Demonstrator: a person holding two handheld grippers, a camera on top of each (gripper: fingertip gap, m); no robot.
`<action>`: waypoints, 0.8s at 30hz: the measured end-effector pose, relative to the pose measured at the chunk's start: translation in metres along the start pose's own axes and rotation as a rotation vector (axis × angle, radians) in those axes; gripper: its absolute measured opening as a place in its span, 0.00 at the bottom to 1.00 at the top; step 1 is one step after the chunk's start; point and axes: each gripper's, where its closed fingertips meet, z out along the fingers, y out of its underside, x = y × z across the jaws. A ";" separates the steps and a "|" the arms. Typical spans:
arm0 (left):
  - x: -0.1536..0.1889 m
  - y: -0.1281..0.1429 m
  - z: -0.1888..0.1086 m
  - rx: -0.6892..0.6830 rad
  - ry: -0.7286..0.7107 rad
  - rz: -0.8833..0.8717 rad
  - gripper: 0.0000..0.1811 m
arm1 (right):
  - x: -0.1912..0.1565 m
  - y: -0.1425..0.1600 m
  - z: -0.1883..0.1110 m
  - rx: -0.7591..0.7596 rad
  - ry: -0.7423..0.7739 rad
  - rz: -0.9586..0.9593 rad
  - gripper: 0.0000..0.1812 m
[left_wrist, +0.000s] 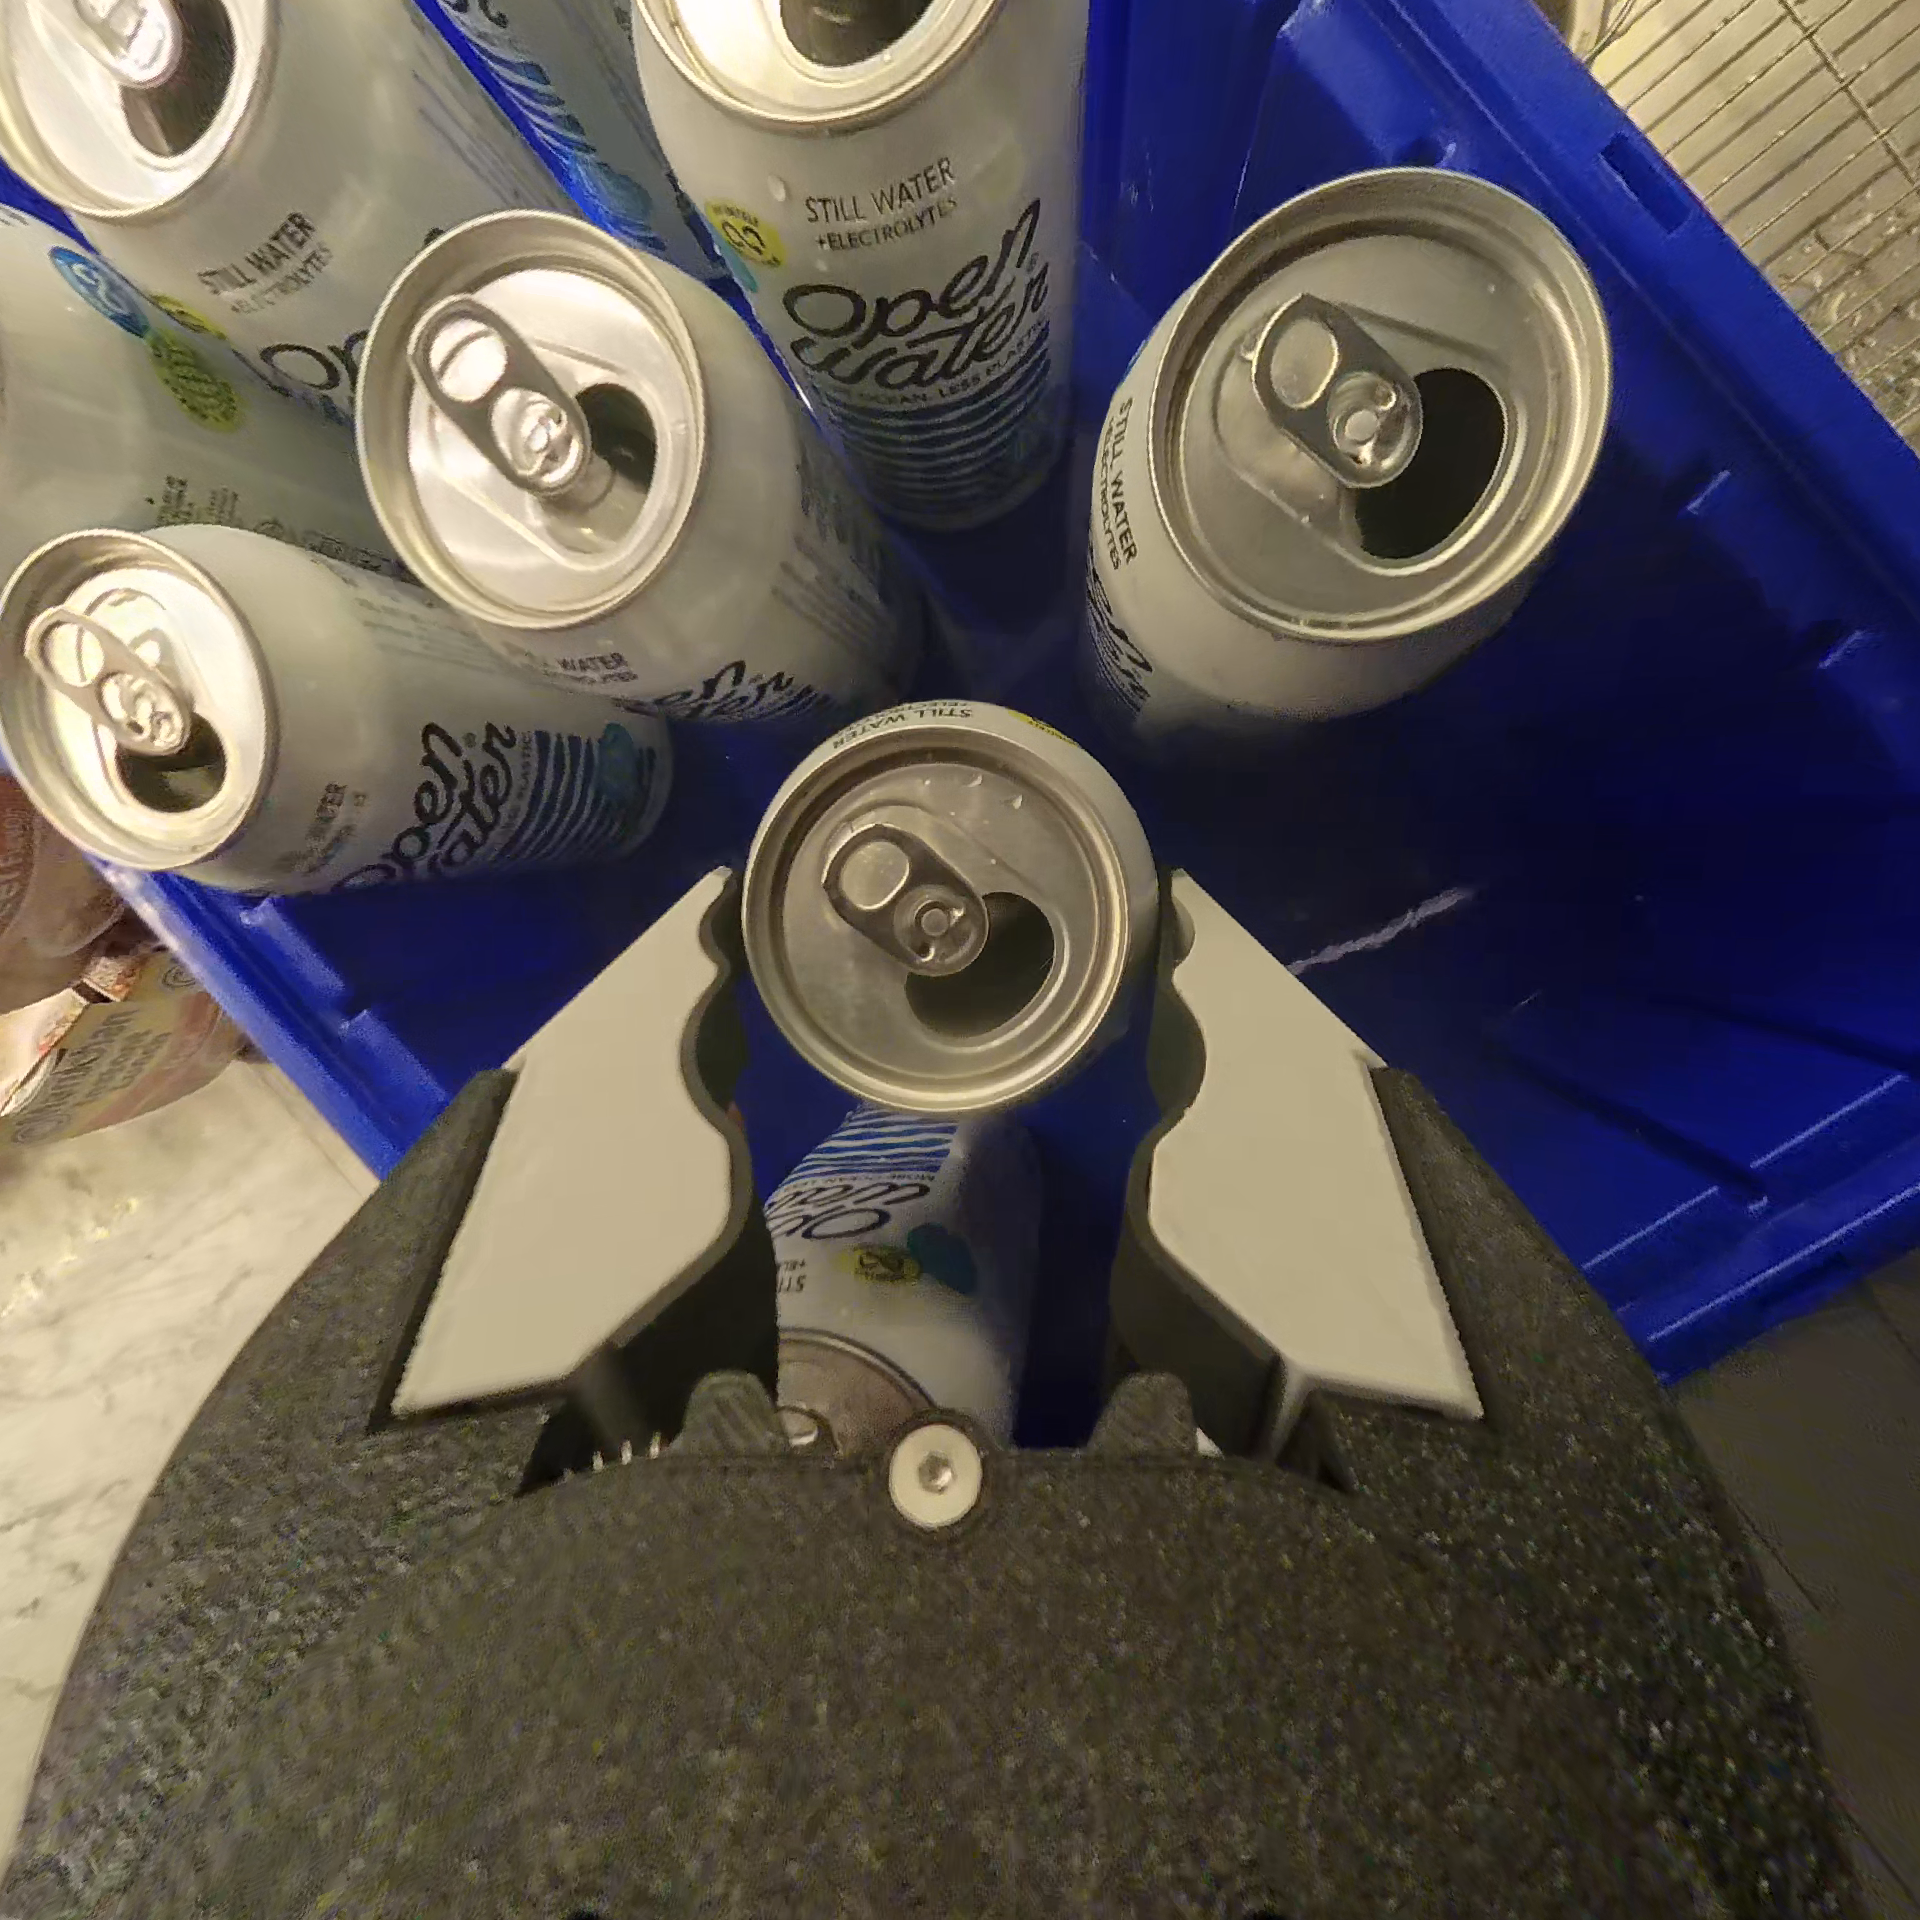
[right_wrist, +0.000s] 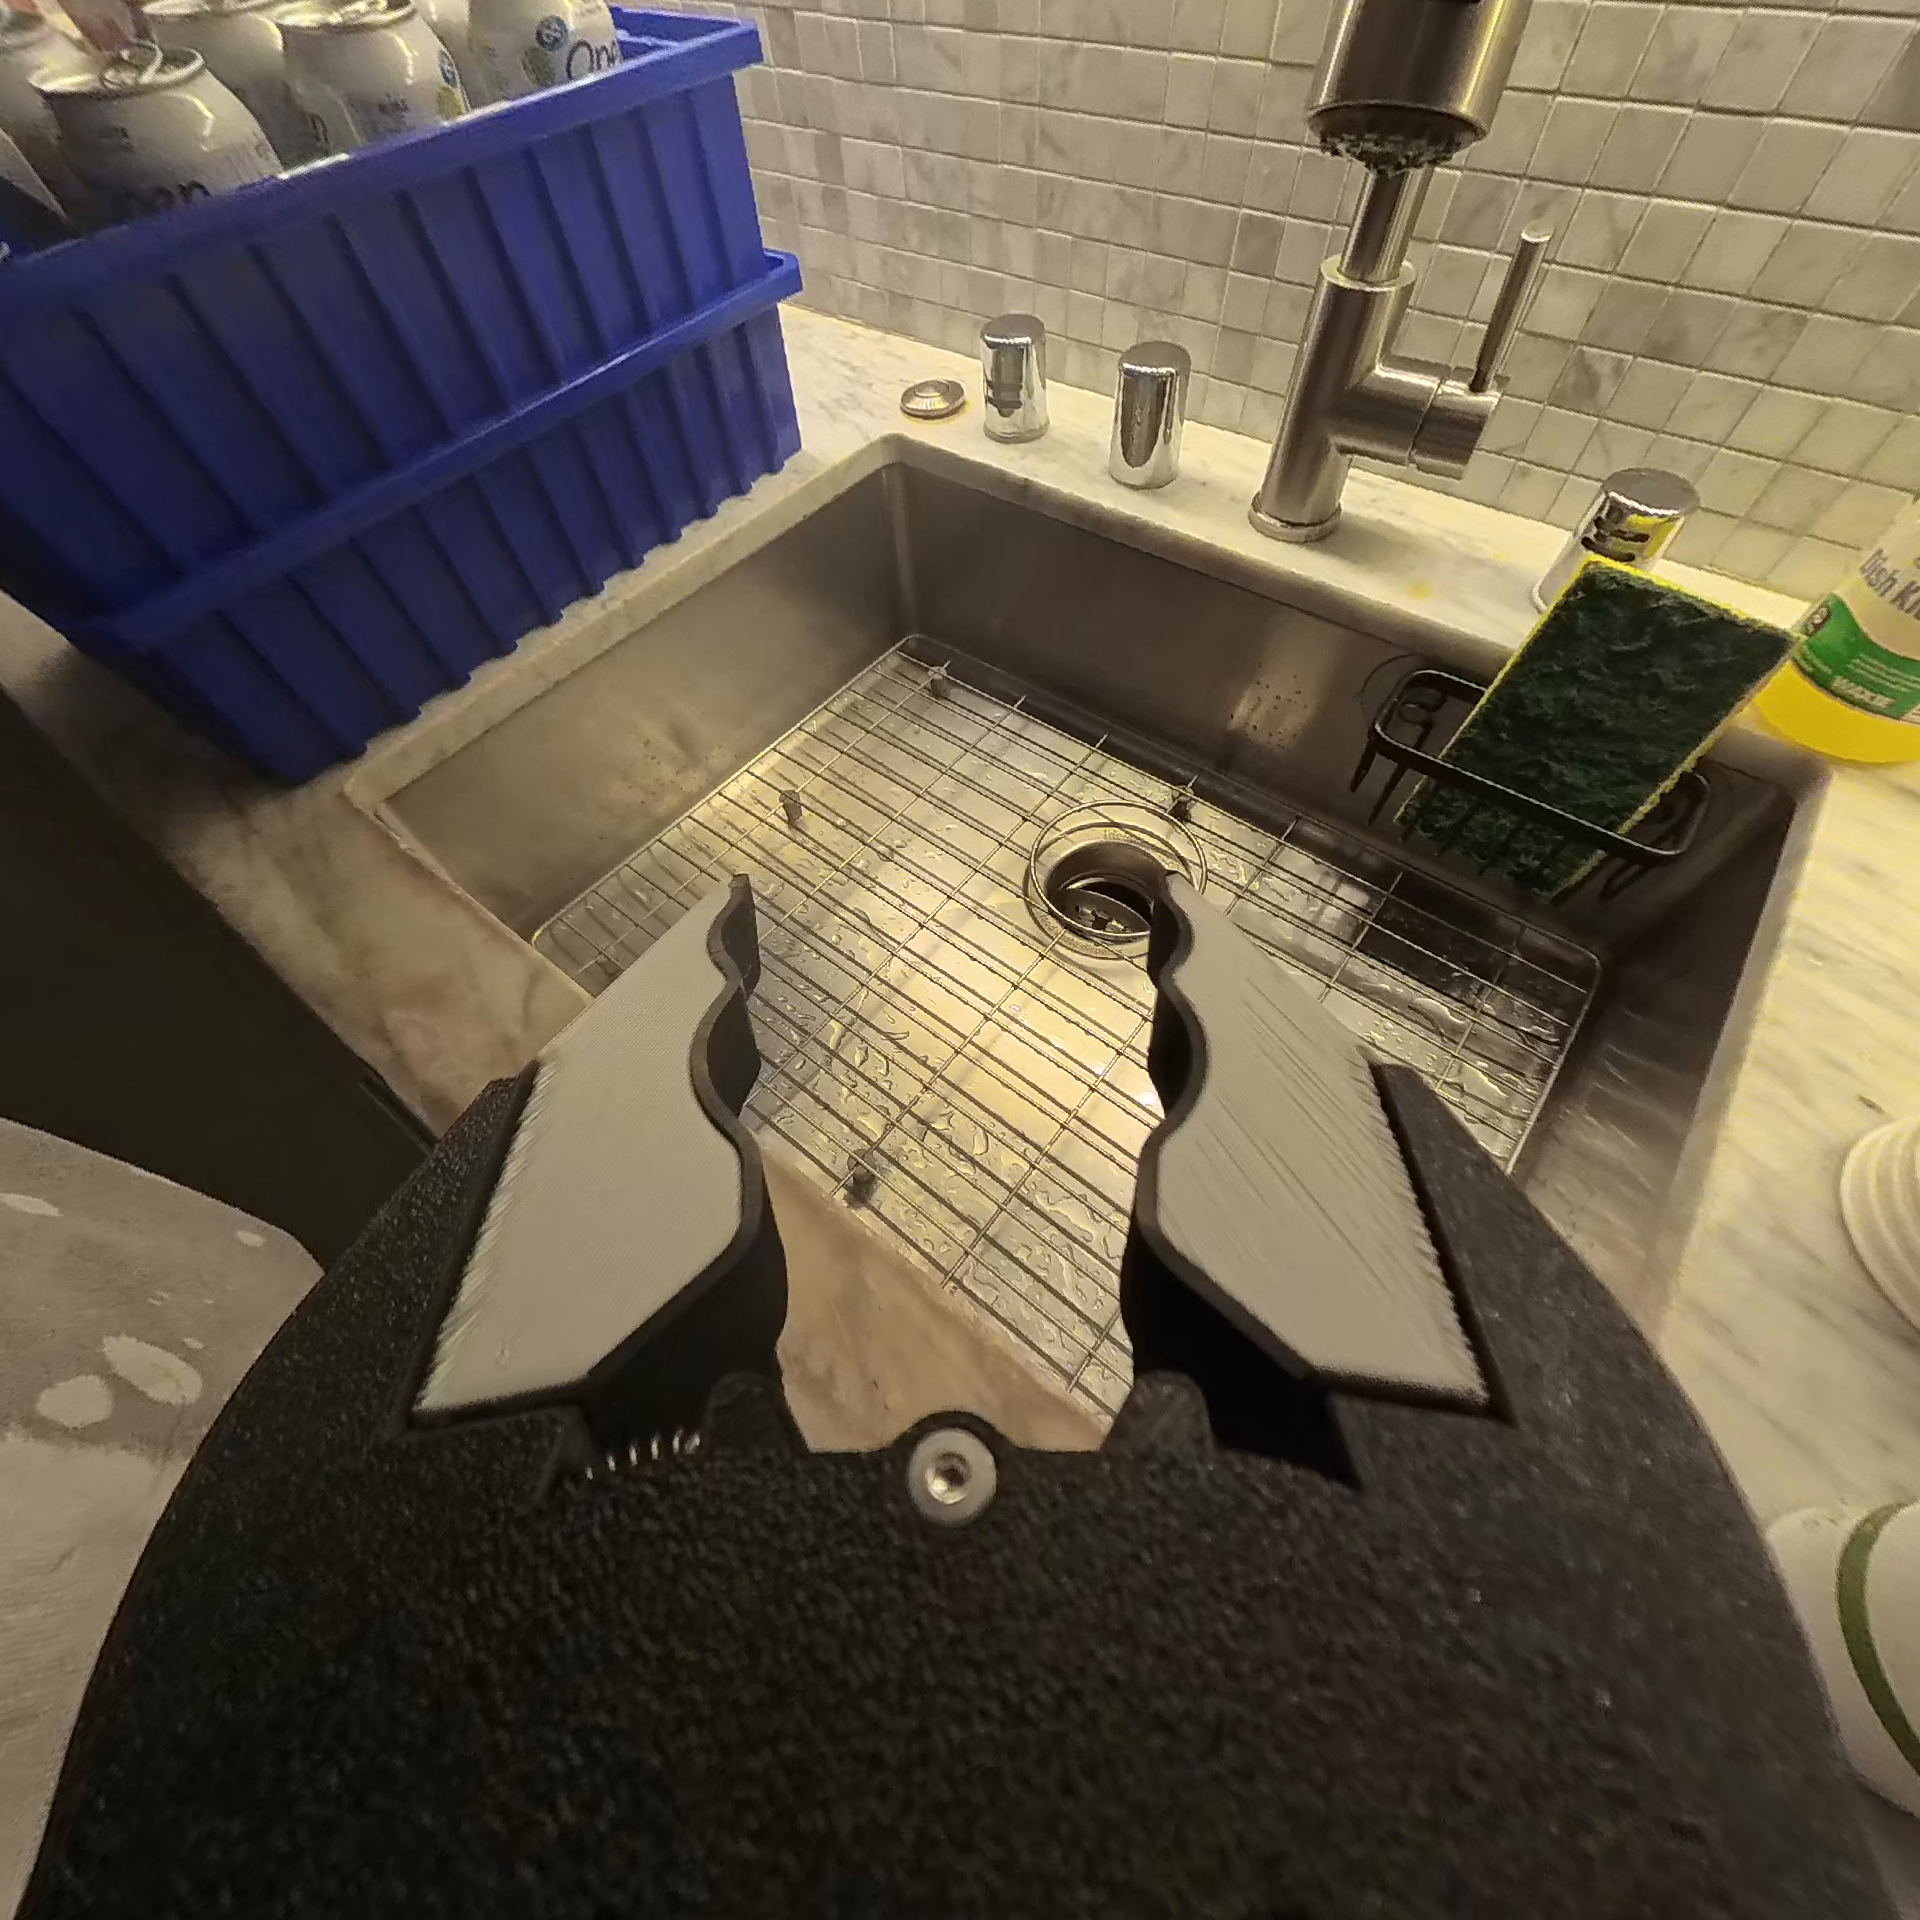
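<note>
In the left wrist view I look down into a blue plastic bin (left_wrist: 1558, 935) holding several opened grey-white drink cans. My left gripper (left_wrist: 951, 883) is open wide, its grey fingertips (left_wrist: 717, 914) on either side of one upright can (left_wrist: 935, 914). The jaws stand right at the can's sides; a firm grip does not show. Another can (left_wrist: 883, 1236) lies under the gripper near its base. My right gripper (right_wrist: 956, 899) is open and empty, held above a steel sink (right_wrist: 1039, 582) with a wet wire grid (right_wrist: 935, 1039) and a drain (right_wrist: 1101, 904).
Other cans (left_wrist: 530, 416) (left_wrist: 1382, 447) stand in the bin. In the right wrist view, two stacked blue bins (right_wrist: 395, 436) with cans sit left of the sink. A faucet (right_wrist: 1371, 312), a sponge (right_wrist: 1590, 717) in a caddy, a soap bottle (right_wrist: 1860, 665) and white dishes (right_wrist: 1881, 1195) stand nearby.
</note>
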 end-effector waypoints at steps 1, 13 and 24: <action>0.000 0.000 -0.003 0.008 -0.002 -0.003 0.42 | -0.001 0.000 0.000 0.000 -0.003 0.000 0.41; -0.006 -0.020 -0.058 0.083 -0.028 0.012 0.42 | -0.027 -0.022 0.018 0.047 -0.113 -0.049 0.42; 0.002 -0.050 -0.106 0.148 -0.037 0.037 0.42 | -0.150 -0.123 0.075 0.179 -0.486 -0.200 0.45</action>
